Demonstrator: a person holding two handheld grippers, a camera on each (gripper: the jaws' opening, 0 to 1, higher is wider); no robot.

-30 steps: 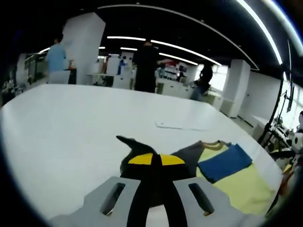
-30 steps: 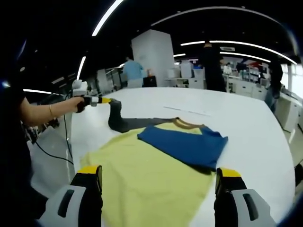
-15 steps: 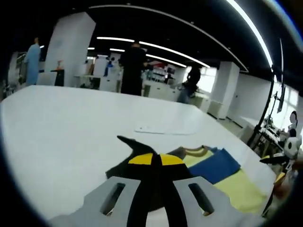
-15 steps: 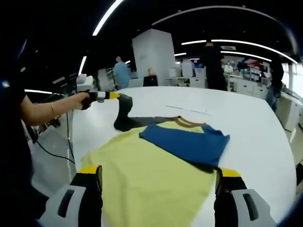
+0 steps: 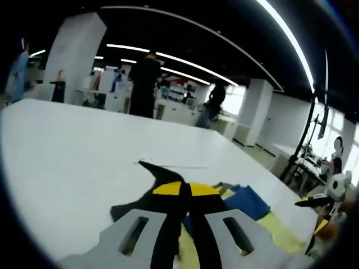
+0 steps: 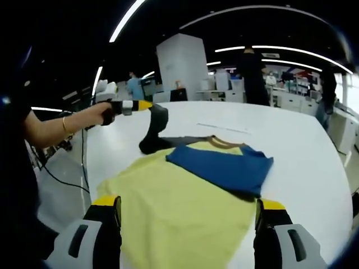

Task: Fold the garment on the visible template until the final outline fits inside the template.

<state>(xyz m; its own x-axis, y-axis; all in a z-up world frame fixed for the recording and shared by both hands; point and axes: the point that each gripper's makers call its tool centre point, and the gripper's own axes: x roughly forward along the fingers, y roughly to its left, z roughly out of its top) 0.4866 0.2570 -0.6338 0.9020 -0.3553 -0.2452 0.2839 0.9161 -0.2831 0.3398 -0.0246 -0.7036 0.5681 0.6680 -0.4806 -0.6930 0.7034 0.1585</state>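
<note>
From my right gripper (image 6: 188,224) I see its two yellow-tipped jaws standing wide apart with nothing between them, hovering over the near hem of the shirt (image 6: 179,207). The shirt lies spread on the white table (image 6: 303,151), its yellow body nearest me, a blue sleeve (image 6: 221,168) folded across its upper part and a brown collar band beyond that. I cannot make out any template outline under the cloth.

Further off, on the far left corner of the shirt, my left gripper (image 6: 147,106) has its jaws closed on the dark grey sleeve (image 6: 154,131), which hangs up off the table in a steep tent from the yellow tips down to the shoulder. A hand (image 6: 106,115) grips the handle. Compared with a second ago this sleeve has been lifted higher and carried inward toward the collar; the rest of the shirt lies as it did.

In the left gripper view the closed jaws (image 5: 185,189) pinch dark cloth that juts out past them, with the blue sleeve (image 5: 244,203) and yellow body off to the right. That view has swung, so the table reads tilted.

Beyond the table, people stand among the desks (image 5: 143,84)
</note>
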